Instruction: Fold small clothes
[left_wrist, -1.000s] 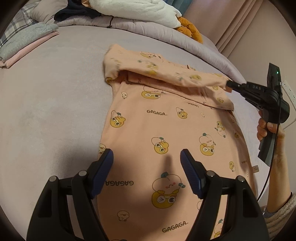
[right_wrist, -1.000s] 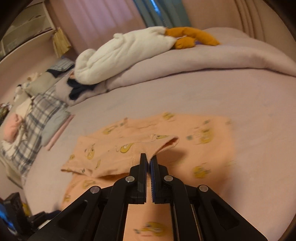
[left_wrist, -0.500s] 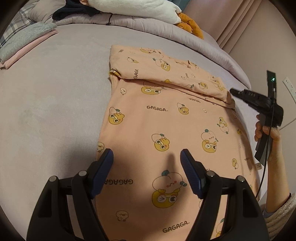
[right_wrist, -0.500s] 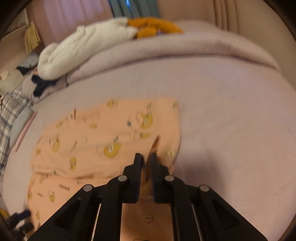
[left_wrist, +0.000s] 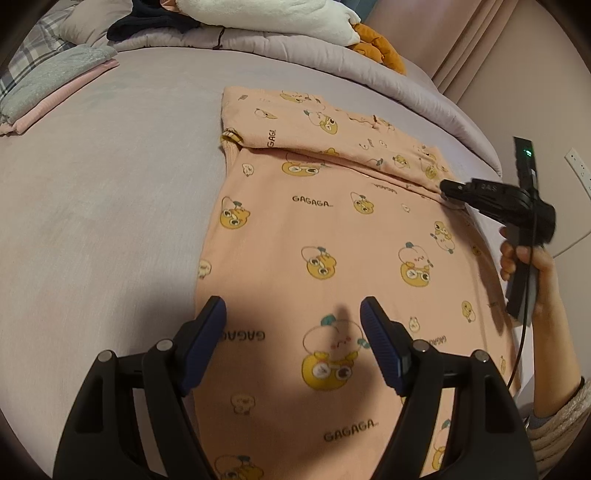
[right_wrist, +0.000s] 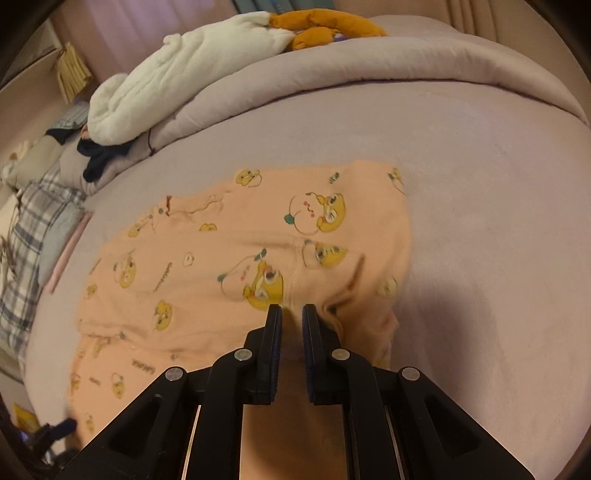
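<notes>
A peach garment (left_wrist: 314, 229) printed with yellow cartoon ducks and "GAGAGA" lies flat on the lilac bed sheet (left_wrist: 92, 203). Its far part is folded over into a flat band (left_wrist: 332, 136). My left gripper (left_wrist: 293, 314) hovers open above the garment's near half, nothing between its blue pads. My right gripper (left_wrist: 445, 188), held by a hand at the right, rests low at the right end of that band. In the right wrist view the garment (right_wrist: 221, 258) fills the middle, and the right gripper (right_wrist: 291, 314) has its jaws almost together with a pinch of peach cloth between them.
A rolled lilac duvet (left_wrist: 295, 44) runs along the far side with a white plush (left_wrist: 277, 14) and an orange soft toy (left_wrist: 376, 48) on it. Folded grey and pink clothes (left_wrist: 55, 85) lie at the far left. A wall socket (left_wrist: 576, 166) is at the right.
The right gripper brought the lifted, folded-over part of the garment down, and it now lies flat as a band. The left gripper has stayed where it was.
</notes>
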